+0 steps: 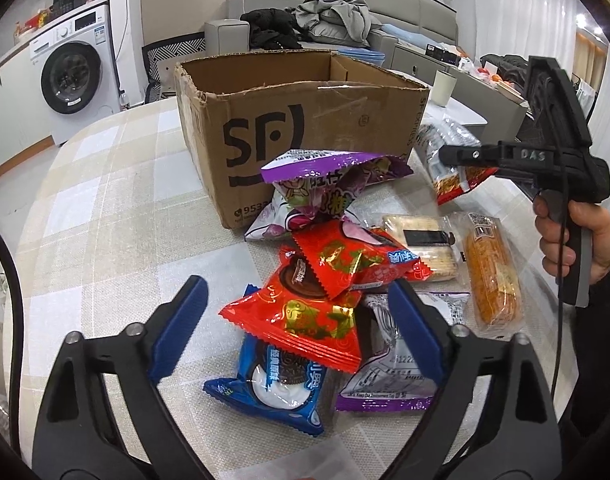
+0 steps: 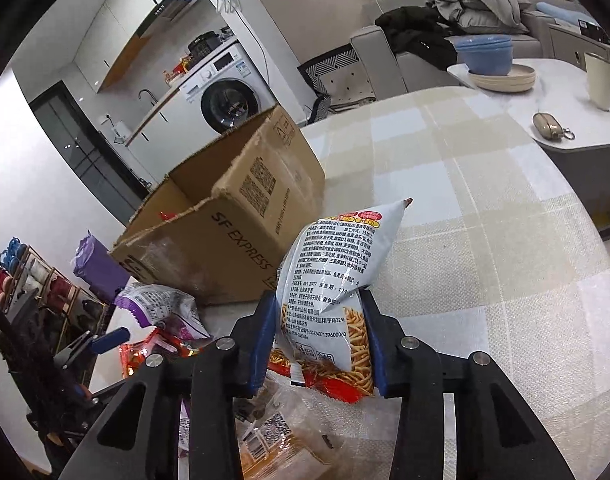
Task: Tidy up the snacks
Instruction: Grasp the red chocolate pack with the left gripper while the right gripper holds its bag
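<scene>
Right gripper [image 2: 319, 340] clamps the light, crinkly fries bag [image 2: 329, 280] at mid-frame; left gripper [image 1: 297, 328] gapes over red packets [image 1: 301, 320].

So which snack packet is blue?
The cookie packet lying nearest the left gripper, partly under a red packet. It is the only blue wrapper; the others are red, purple, clear or white.

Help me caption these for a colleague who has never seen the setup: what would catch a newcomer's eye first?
The open SF Express cardboard box stands on the checked tablecloth, with a bright heap of snack packets spread in front of it, red wrappers on top. The right hand-held gripper is clamped on a white bag of fried snack sticks, while the left hand-held gripper straddles the heap, open.
</scene>
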A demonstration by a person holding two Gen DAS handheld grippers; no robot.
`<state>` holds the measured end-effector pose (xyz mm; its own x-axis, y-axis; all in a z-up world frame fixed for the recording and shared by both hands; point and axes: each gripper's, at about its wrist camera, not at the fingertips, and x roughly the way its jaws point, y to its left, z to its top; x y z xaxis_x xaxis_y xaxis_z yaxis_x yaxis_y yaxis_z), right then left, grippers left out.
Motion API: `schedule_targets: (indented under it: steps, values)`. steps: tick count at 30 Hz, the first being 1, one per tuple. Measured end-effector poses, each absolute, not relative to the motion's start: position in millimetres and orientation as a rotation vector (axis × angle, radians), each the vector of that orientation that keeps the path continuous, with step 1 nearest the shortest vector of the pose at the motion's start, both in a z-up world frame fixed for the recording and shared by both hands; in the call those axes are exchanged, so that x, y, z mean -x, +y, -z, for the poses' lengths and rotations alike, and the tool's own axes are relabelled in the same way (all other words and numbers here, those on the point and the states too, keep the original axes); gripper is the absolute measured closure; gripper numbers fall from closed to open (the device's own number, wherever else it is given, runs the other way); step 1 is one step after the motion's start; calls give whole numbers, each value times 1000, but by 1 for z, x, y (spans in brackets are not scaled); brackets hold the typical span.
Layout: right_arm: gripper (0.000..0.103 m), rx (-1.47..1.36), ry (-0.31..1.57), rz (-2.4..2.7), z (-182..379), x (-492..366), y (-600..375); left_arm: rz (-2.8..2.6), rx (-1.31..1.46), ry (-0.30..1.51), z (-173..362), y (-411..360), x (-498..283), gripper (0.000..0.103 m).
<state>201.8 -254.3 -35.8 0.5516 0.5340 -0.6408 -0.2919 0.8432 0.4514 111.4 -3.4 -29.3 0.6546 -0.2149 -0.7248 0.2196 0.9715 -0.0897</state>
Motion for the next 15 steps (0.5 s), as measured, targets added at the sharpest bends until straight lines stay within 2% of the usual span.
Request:
schedule_targets:
  steps: [3, 8, 13, 15]
  values:
    - [63, -303, 843, -509, 31, -199, -254, 251, -5, 819, 32, -3, -113, 25]
    - [63, -286, 837, -518, 27, -197, -251, 254, -57, 802, 37, -12, -111, 28]
    - [63, -287, 836, -521, 26, -197, -254, 247, -125, 770, 39, -21, -107, 45]
    - [63, -286, 833, -518, 25, -196, -254, 247, -149, 759, 39, -24, -105, 49]
